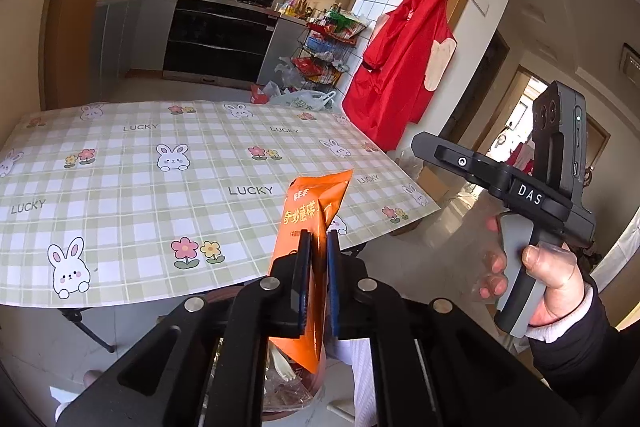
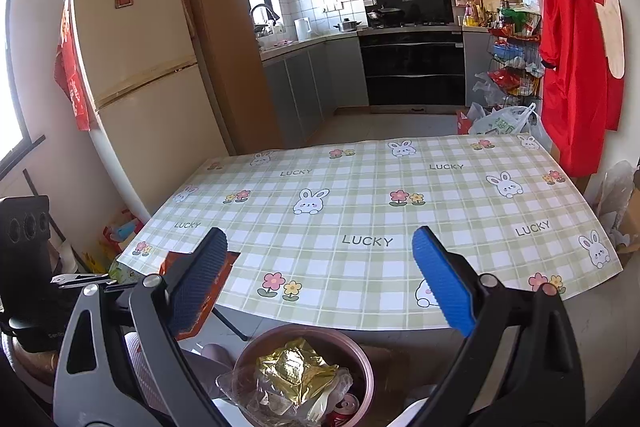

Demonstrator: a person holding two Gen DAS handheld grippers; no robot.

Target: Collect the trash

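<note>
Left gripper [image 1: 316, 283] closed on the orange snack wrapper [image 1: 316, 211], pads pressing both faces at about the middle of its length. Right gripper [image 2: 320, 279] wide open, holding nothing, hanging over the near table edge.

Wrapper held in the air above the near edge of the table [image 1: 160, 167], its lower end hanging over the brown trash bin [image 2: 362, 367] on the floor below. Bin already filled with a gold foil bag [image 2: 296, 367], clear plastic, a white plastic fork [image 2: 320, 407] and a red can [image 2: 344, 409].

Possible trouble: wrapper light and flat, so could drift sideways on release and fall beside the bin. Could also rest on the high pile and slide out over the rim. Could stick to one pad if opened slowly.

Long axis nearly upright, leaning a little to the right at the top. Upper end pointing away over the table, lower end pointing down into the bin.
</note>
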